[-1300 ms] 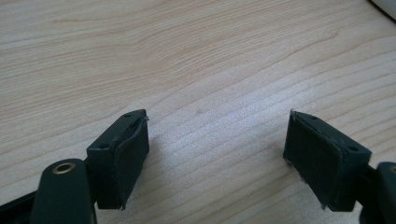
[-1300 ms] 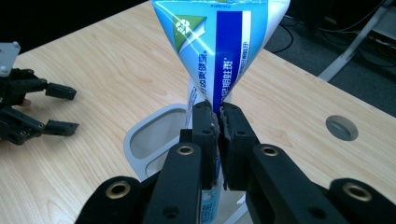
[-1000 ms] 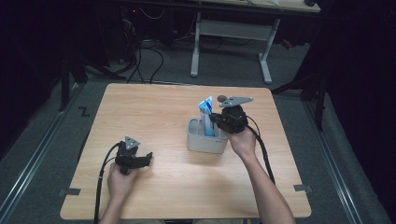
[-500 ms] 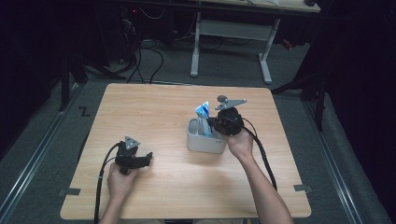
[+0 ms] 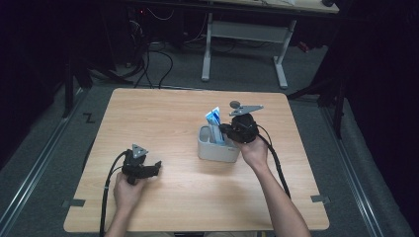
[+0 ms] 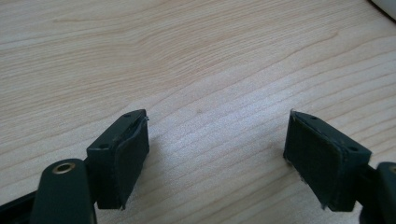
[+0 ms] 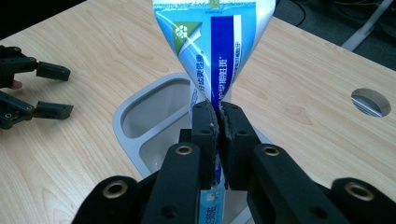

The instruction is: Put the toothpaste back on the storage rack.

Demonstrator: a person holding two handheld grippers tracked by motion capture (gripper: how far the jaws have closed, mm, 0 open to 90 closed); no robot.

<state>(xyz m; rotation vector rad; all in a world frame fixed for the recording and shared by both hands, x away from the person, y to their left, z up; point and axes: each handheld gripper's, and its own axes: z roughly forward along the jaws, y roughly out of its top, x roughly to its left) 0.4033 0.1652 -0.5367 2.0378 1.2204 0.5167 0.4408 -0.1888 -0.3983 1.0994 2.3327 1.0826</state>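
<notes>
Tongs first: my right tongs [image 7: 218, 122] are pinched nearly closed on the flat blue-and-white toothpaste tube [image 7: 212, 51], their pads pressed on its narrow waist, while my left tongs [image 6: 215, 154] stand wide apart with nothing but bare wood between them.

Going from big to small, the counter [image 5: 163, 113] is a pale wooden top with a round cable hole [image 7: 371, 102] near its far right side. On it, right of centre, sits a grey two-compartment holder [image 5: 216, 150]. The tube stands in that holder, its crimped wide end up and its lower part hidden down inside a compartment; which of the two I cannot tell for sure.

What matters for the next move is the tube's long axis. It runs close to upright, leaning a little, and my right tongs grip it from the person's side just above the holder's rim. Judging from that, any lift or push has to follow that upright line, or the tube will catch on the rim or tip the holder.

My right hand [image 5: 254, 150] is at the holder. My left hand [image 5: 129, 190] rests well apart at the near left of the counter, its tongs [image 5: 157, 168] pointing roughly toward the holder but too far off to steady it.
</notes>
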